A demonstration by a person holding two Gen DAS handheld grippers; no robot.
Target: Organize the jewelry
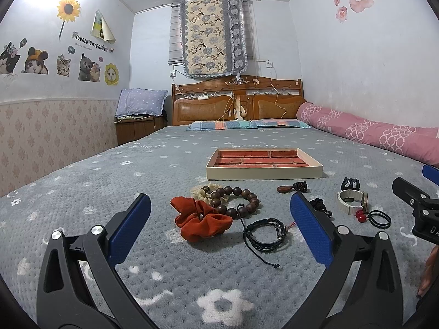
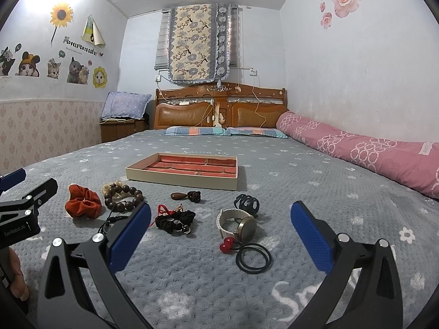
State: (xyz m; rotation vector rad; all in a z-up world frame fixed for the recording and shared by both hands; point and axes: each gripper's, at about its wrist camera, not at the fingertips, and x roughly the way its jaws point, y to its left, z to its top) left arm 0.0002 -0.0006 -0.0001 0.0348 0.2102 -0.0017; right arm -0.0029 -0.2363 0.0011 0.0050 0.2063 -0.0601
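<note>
A shallow cream tray (image 1: 263,174) with a red brick-pattern lining lies on the grey bedspread; it also shows in the right wrist view (image 2: 181,176). In front of it lie an orange scrunchie (image 1: 200,220), a brown wooden bead bracelet (image 1: 237,200), a black braided cord bracelet (image 1: 264,234), a white-strapped watch (image 2: 237,223), a black scrunchie (image 2: 175,220), black hair ties with red beads (image 2: 252,257), a black claw clip (image 2: 247,204) and a wooden pendant (image 2: 179,196). My left gripper (image 1: 219,230) is open above the scrunchie and bracelets. My right gripper (image 2: 221,231) is open above the watch.
A rolled pink quilt (image 2: 370,148) lies along the right wall. Striped pillows (image 1: 247,124) and a wooden headboard (image 1: 238,101) stand at the far end. A bedside cabinet with a purple pillow (image 1: 140,107) stands at the far left.
</note>
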